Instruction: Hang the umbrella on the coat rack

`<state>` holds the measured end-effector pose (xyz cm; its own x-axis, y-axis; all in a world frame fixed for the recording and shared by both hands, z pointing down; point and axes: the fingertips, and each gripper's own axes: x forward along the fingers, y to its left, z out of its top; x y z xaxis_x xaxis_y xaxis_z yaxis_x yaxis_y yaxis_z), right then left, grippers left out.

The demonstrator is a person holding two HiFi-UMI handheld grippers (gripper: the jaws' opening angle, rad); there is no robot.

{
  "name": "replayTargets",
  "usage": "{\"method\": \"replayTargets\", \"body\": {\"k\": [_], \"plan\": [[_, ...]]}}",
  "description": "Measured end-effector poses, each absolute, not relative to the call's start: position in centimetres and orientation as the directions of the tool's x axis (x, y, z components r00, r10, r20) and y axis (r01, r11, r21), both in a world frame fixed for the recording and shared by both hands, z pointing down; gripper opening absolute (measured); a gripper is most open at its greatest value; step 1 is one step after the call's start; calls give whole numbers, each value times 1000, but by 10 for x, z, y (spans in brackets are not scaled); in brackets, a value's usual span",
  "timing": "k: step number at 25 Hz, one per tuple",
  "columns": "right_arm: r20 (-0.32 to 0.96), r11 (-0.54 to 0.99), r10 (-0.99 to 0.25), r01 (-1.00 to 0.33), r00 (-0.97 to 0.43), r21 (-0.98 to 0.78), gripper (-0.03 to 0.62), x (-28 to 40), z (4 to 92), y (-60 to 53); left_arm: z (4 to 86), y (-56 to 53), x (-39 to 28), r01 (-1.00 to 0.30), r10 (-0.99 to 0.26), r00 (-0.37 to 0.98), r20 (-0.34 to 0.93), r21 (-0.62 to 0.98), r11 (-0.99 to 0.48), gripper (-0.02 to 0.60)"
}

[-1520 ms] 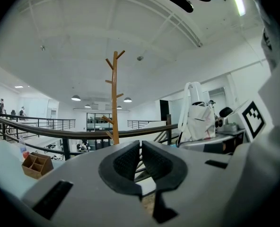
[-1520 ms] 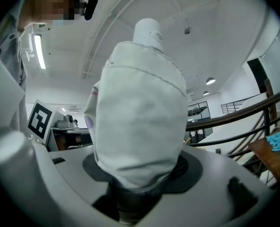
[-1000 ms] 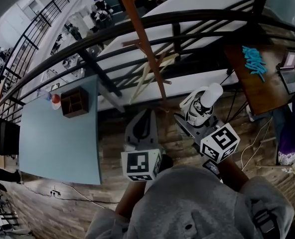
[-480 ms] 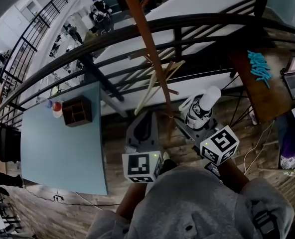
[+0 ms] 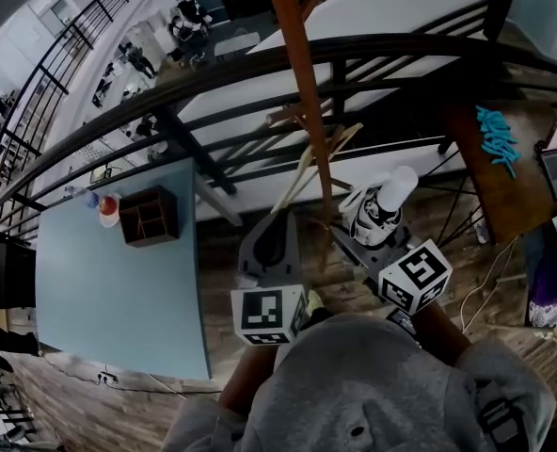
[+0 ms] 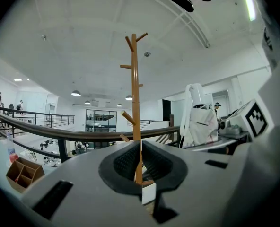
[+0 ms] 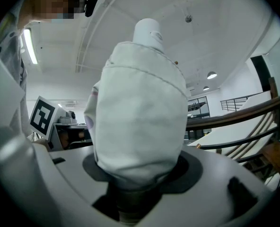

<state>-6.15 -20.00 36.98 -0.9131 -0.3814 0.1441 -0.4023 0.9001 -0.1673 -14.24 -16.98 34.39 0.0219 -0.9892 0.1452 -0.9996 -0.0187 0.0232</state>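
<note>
The wooden coat rack [image 5: 305, 92] stands by the black railing, just ahead of both grippers; in the left gripper view the rack [image 6: 135, 93] rises straight ahead with several pegs. A white folded umbrella [image 5: 382, 201] stands upright in my right gripper [image 5: 368, 238], which is shut on its lower part. In the right gripper view the umbrella [image 7: 140, 108] fills the middle, above the right gripper [image 7: 137, 174]. My left gripper [image 5: 277, 217] is level beside it, shut with nothing held; its tips [image 6: 140, 145] meet. The umbrella [image 6: 200, 122] shows to its right.
A black curved railing [image 5: 213, 73] runs across behind the rack. A light blue table [image 5: 119, 290] at left carries a brown divided box [image 5: 147, 217] and a bottle. A wooden desk [image 5: 504, 177] with turquoise items is at right. Cables lie on the wood floor.
Both grippers and the umbrella have come closer to the coat rack; in the head view the pole has shifted right, standing directly ahead between them. Neither gripper's jaws changed.
</note>
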Motion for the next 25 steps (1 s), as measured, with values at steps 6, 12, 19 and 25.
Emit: {"method": "replayTargets", "body": {"k": [6,12,19,25], "plan": [[158,899,-384,-408,-910,-161,255,-84,372,-209,349,-181,-164,-999,-989,31,148,36,-26,26],[168,894,-397,-421,-902,-152,254,-105,374,-220,347,-196,-183,-998,-990,50,130,38,-45,26],[177,888,-409,-435,-895,-146,255,-127,377,-231,353,-209,-206,-997,-989,67,134,45,-61,26],[186,880,-429,-455,-884,-132,254,-143,380,-243,358,-219,-224,-996,-989,79,128,49,-73,26]]}}
